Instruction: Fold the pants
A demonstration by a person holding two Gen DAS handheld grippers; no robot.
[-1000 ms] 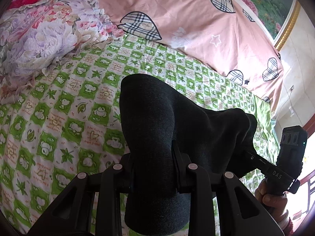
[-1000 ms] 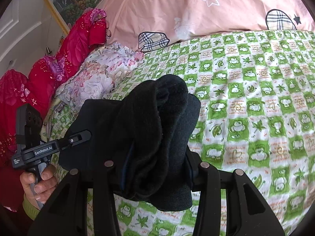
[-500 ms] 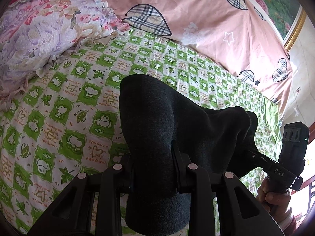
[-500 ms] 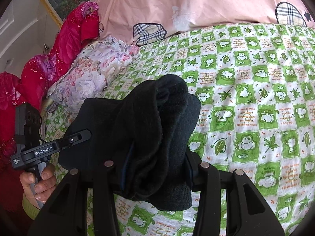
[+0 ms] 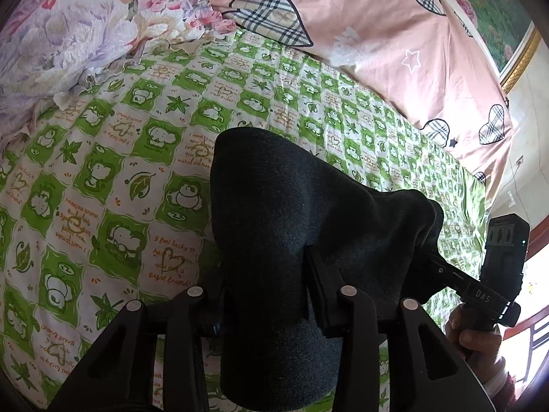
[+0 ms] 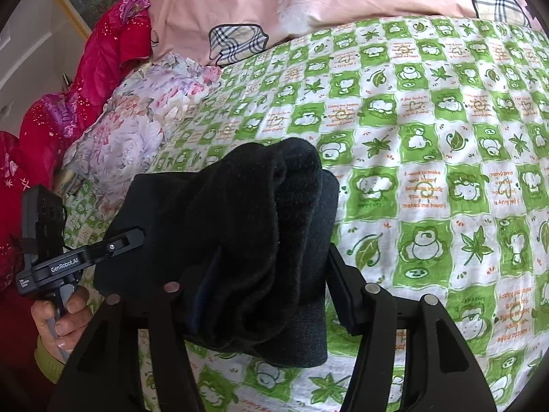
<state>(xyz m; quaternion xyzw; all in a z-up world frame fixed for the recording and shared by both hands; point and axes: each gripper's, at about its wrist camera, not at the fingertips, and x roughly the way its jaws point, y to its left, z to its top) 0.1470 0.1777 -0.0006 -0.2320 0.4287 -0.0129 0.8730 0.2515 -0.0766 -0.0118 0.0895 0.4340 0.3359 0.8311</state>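
The dark charcoal pants (image 5: pixel 291 226) hang bunched between both grippers, just above the green-and-white checked bedsheet (image 5: pixel 113 185). My left gripper (image 5: pixel 267 274) is shut on one end of the pants; its fingertips are hidden by cloth. My right gripper (image 6: pixel 267 274) is shut on the other end, where folded layers (image 6: pixel 260 213) drape over the jaws. The right gripper (image 5: pixel 494 274) shows at the right of the left wrist view, and the left gripper (image 6: pixel 68 257) at the left of the right wrist view, each in a hand.
A floral pillow (image 5: pixel 68 34) lies at the sheet's far left. A pink quilt with plaid hearts (image 5: pixel 360 27) runs along the back. Red bedding (image 6: pixel 85 86) is piled left of the pillow. A framed picture (image 5: pixel 494 10) hangs behind.
Both grippers have moved down and forward over the bed with the pants still held; the sheet now looks closer and larger. The grips have not changed.
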